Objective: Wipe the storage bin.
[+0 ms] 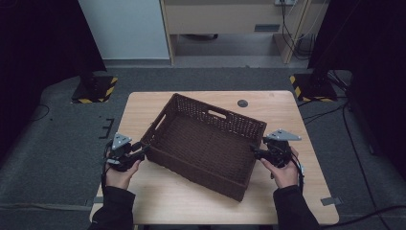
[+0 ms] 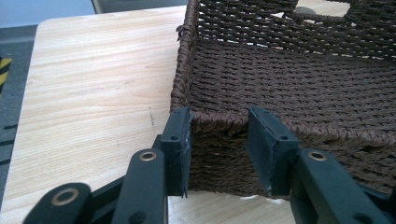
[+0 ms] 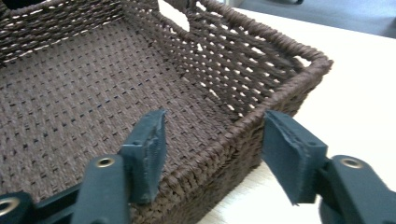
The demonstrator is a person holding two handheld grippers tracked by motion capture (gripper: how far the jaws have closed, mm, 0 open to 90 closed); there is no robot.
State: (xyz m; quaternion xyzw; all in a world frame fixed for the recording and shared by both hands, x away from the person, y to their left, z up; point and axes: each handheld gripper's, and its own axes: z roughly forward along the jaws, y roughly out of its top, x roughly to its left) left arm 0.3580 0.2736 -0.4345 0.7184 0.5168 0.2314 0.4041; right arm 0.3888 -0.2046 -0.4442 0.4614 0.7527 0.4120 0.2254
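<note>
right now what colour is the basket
Dark brown weave; basket shows best in the right gripper view.

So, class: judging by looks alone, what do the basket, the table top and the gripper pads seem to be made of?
Basket: dark brown woven cord or wicker, matt; twisted strands and open gaps show in the walls.
Table: pale wood or a wood-look laminate, smooth; grain lines run along it.
Pads: black, dull, probably rubber or foam; their edges look slightly frayed.
</note>
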